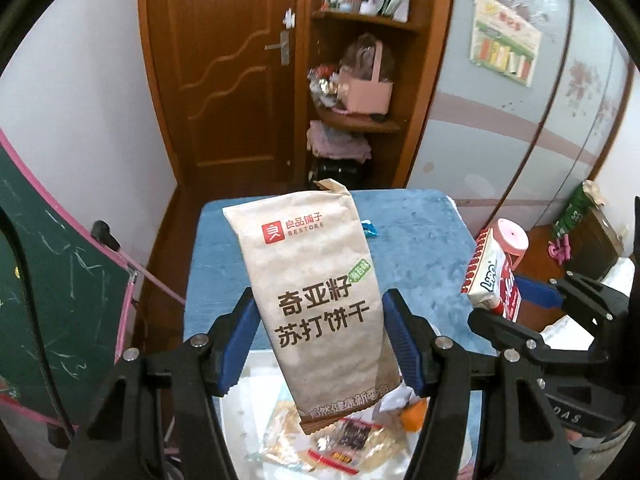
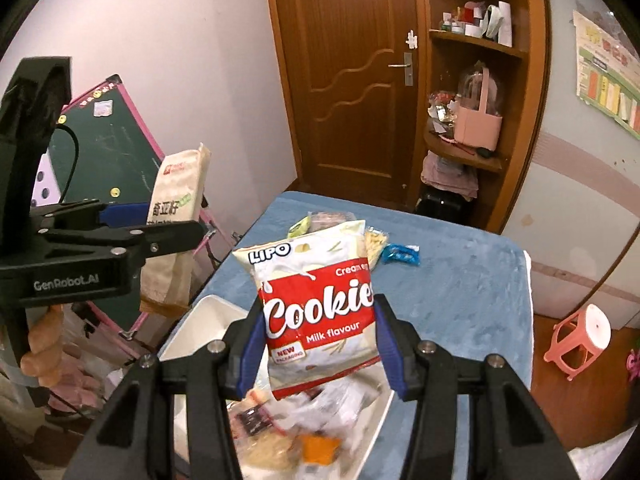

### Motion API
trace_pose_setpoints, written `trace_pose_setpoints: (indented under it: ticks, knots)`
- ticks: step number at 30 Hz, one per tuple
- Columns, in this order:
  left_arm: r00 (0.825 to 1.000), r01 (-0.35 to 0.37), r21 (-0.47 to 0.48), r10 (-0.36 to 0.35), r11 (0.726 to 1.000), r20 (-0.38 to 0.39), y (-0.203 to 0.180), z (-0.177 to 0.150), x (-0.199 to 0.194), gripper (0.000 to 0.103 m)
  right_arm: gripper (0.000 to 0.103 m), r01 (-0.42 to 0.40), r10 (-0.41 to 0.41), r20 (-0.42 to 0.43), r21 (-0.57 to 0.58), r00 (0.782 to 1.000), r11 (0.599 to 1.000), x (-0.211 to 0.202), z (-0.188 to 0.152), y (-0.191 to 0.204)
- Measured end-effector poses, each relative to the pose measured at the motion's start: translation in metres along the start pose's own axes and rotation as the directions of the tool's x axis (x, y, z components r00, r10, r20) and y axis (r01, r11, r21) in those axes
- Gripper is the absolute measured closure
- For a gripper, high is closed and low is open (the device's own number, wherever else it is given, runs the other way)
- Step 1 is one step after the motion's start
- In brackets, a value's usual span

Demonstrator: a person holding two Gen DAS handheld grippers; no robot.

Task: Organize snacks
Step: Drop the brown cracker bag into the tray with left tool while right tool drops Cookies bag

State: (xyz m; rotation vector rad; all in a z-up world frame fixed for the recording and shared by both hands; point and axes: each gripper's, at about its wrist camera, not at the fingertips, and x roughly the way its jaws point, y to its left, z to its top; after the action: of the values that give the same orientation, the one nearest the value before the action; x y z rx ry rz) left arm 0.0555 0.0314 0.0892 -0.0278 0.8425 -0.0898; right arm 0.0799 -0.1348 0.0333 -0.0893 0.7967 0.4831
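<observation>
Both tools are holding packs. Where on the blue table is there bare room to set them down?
Free: the blue table right of the small blue wrapper, out to its right edge. Crowded: the white tray full of snacks below both tools, and the snack cluster behind the cookie bag.

Domestic room, a home: wooden door (image 2: 352,80) at far wall, corner shelves (image 2: 472,92) of household clutter, child's chalkboard (image 2: 104,160) left, pink plastic stool (image 2: 580,336) right.

Both handheld grippers, left gripper (image 1: 320,340) and right gripper (image 2: 320,340), have black plastic frames, ribbed blue finger pads, silver screw heads; left body printed GenRobot.AI in white, black cable looped above.
</observation>
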Motion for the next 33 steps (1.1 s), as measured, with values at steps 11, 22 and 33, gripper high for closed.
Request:
trace_pose_setpoints:
  ticks: [11, 22, 33]
  knots:
    - [0.995, -0.083, -0.02, 0.084, 0.996, 0.052, 0.01, -0.091, -0.002, 0.042, 0.052, 0.06, -0.064, 0.033, 0.107, 0.997, 0.992, -0.004, -0.069, 0.033]
    - [0.991, -0.104, -0.038, 0.1, 0.994, -0.088, 0.019, -0.13, 0.066, 0.042, 0.052, 0.136, -0.133, -0.057, 0.046, 0.989, 0.99, 0.039, -0.083, 0.05]
    - [0.99, -0.114, -0.072, 0.107, 0.991, -0.093, 0.027, -0.128, 0.081, 0.018, 0.046, 0.106, -0.1, -0.121, 0.045, 0.988, 0.993, 0.063, -0.083, 0.054]
